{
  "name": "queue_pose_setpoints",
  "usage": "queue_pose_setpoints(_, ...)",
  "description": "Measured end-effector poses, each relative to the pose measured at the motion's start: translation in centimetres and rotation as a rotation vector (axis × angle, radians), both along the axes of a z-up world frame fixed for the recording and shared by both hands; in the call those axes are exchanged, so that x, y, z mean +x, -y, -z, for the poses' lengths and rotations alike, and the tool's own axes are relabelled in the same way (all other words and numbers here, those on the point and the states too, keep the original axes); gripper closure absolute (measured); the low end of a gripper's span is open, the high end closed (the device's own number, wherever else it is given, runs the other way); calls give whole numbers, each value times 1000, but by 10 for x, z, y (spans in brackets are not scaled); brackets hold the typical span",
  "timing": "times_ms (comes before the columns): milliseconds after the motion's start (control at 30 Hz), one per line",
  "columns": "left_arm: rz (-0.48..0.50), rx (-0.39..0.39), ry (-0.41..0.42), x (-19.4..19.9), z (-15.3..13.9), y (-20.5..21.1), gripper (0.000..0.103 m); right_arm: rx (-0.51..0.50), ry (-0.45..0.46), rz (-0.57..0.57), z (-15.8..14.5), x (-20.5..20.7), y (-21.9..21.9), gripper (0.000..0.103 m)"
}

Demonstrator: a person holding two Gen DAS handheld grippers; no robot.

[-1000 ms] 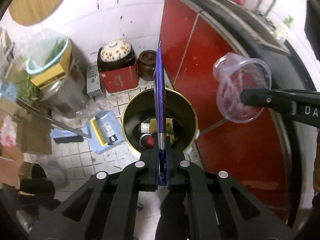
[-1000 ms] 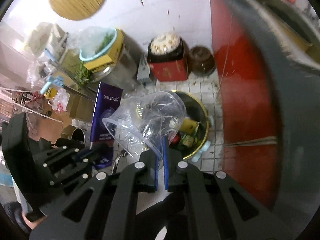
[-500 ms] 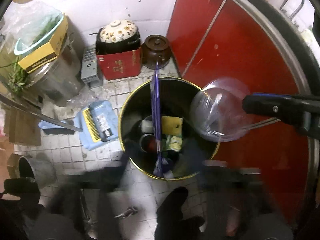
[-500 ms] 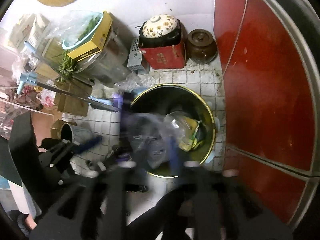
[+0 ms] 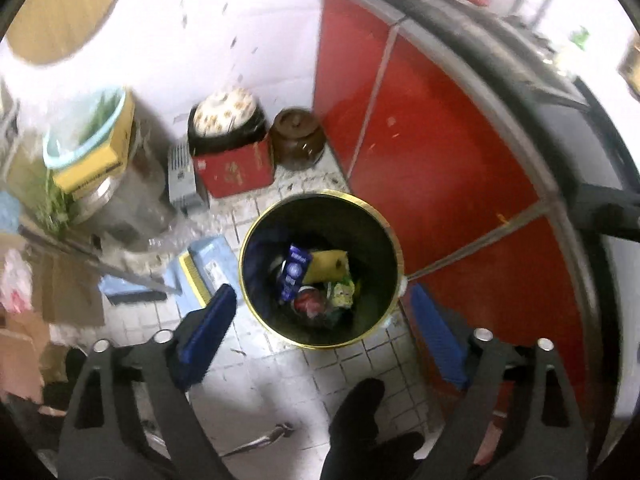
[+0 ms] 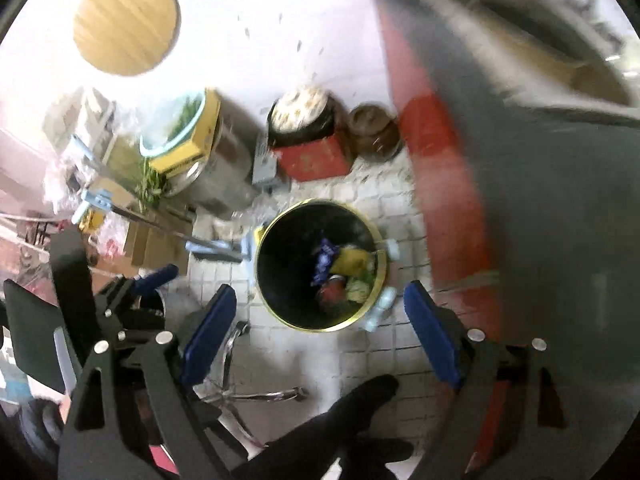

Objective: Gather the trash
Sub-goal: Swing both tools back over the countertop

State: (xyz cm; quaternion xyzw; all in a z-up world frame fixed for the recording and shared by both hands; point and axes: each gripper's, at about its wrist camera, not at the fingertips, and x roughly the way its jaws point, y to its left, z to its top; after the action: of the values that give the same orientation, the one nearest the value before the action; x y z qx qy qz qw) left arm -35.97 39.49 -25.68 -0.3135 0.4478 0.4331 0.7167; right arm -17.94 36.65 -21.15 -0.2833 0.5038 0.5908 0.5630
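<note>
Left wrist view: the left tool (image 5: 324,312) hangs with its blue pads spread wide and nothing between them. The trash bin (image 5: 394,240), a dark round can with a gold rim, stands on the tiled floor (image 5: 280,376) straight ahead and below, centred between the fingers. Inside lie a blue packet (image 5: 294,276), its long axis running roughly away from the camera, and a yellow piece (image 5: 328,266) touching it. A second ago this tool pinched that blue packet upright over the bin; it has since let go.

Right wrist view: the right tool (image 6: 316,316) is likewise wide and empty, the bin (image 6: 382,276) directly below between its pads, beside the red cabinet (image 6: 440,200). The clear plastic cup it held earlier is gone; I cannot make it out among the trash. Both tools sit about equally near; the next piece must be sought elsewhere.
</note>
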Motion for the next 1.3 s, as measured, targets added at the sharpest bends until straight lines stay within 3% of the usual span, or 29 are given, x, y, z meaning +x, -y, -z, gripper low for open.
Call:
queue_pose_setpoints(167,178,87,4,61,-77,51,11,94,101,170,-86,59,96,15)
queue_pose_setpoints(300,393,117,78,130,-125,103,11,136,178,382,-136,114,186,15)
queue_pose_setpoints(500,786,182,139,234,-163,201,11,176,292,730,-180,170,332,15)
queue_pose_setpoints(600,998,196,168,282,-172,264,11,172,317,885,-187,189,407,15)
queue_pose_setpoints(700,1145,203,178,314,-174,317,11,156,329,1011,-188,195,465,15)
queue_pose_setpoints(833,1260,191,185,338,-175,369,11,146,332,1142,-184,198,531,15)
queue_pose_setpoints(967,1308,176,184,347,-173,395,11,148,335,1201,-180,198,565,15)
queue_pose_setpoints(1300,1296,159,157,392,-167,414,11,143,332,1197,-172,230,579,15)
